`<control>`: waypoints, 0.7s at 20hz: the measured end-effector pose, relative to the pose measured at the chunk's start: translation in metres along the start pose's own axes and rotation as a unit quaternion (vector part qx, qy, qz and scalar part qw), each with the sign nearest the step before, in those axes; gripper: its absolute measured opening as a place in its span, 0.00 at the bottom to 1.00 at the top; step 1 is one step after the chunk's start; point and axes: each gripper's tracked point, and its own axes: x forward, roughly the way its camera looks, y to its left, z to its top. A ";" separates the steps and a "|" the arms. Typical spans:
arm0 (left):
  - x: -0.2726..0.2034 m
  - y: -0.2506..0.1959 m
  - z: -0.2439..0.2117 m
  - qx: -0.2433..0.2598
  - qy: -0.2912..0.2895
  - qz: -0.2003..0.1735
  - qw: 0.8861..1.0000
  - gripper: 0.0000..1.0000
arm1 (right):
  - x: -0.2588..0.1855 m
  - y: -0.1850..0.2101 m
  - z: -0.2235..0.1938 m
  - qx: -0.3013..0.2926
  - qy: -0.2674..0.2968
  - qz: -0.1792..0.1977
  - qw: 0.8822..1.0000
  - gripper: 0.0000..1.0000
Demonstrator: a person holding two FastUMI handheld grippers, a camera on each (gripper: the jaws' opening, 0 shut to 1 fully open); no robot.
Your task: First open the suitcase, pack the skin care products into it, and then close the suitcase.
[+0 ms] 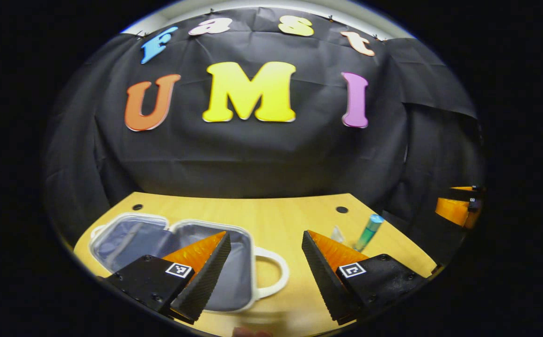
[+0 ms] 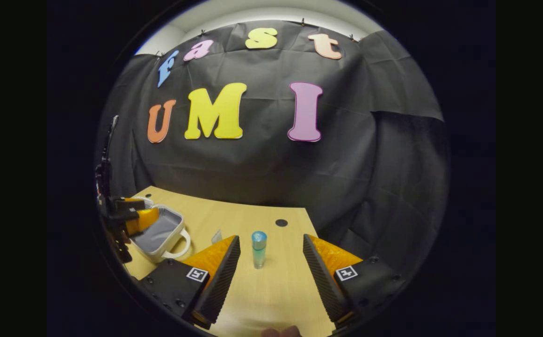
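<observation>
Toward the desk's [image 2: 271, 290] left edge the suitcase [image 1: 168, 234] lay open, its lined halves holding nothing visible, its handle [image 1: 276, 274] pointing toward the desk's middle. The left gripper [image 1: 264, 271] hovered over it, jaws wide apart and empty. The right gripper [image 2: 271, 276], also wide open and empty, faced the bottle [image 2: 258, 250], which stood upright near the desk's far right edge with a small clear item [image 2: 216, 236] just beside it. Judged risk: the tall, narrow bottle could tip or roll toward that edge if one finger reached it first. The clear item might be knocked or overlooked.
</observation>
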 end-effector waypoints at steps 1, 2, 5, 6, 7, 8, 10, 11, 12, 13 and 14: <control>0.008 -0.019 -0.007 0.004 0.007 -0.019 1.000 0.98 | 0.000 -0.006 -0.003 0.000 0.007 -0.003 1.000 0.80; 0.016 -0.036 -0.016 0.010 0.014 -0.033 0.999 0.98 | -0.001 -0.014 -0.005 0.002 0.012 -0.006 1.000 0.80; 0.043 -0.077 -0.046 0.015 0.038 -0.065 0.997 0.98 | -0.003 -0.039 -0.012 -0.008 0.025 -0.029 0.999 0.80; 0.053 -0.084 -0.055 0.017 0.047 -0.067 0.997 0.98 | -0.003 -0.049 -0.016 -0.005 0.033 -0.039 0.999 0.80; 0.066 -0.089 -0.066 0.016 0.056 -0.067 0.996 0.98 | -0.005 -0.057 -0.021 -0.001 0.041 -0.048 0.998 0.80; 0.079 -0.094 -0.077 0.016 0.064 -0.065 0.996 0.98 | -0.006 -0.063 -0.026 0.001 0.048 -0.055 0.997 0.80; 0.101 -0.097 -0.095 0.016 0.076 -0.059 0.995 0.99 | -0.009 -0.074 -0.035 -0.006 0.061 -0.065 0.996 0.80; 0.109 -0.096 -0.104 0.012 0.085 -0.059 0.995 0.99 | -0.008 -0.079 -0.041 -0.008 0.068 -0.068 0.995 0.80; 0.117 -0.097 -0.111 0.011 0.092 -0.057 0.994 0.99 | -0.008 -0.082 -0.045 -0.008 0.076 -0.070 0.995 0.80; 0.126 -0.095 -0.118 0.008 0.101 -0.051 0.994 0.98 | -0.007 -0.084 -0.049 -0.007 0.082 -0.072 0.994 0.80; 0.133 -0.093 -0.126 0.004 0.115 -0.043 0.992 0.99 | -0.006 -0.085 -0.053 -0.006 0.087 -0.072 0.994 0.80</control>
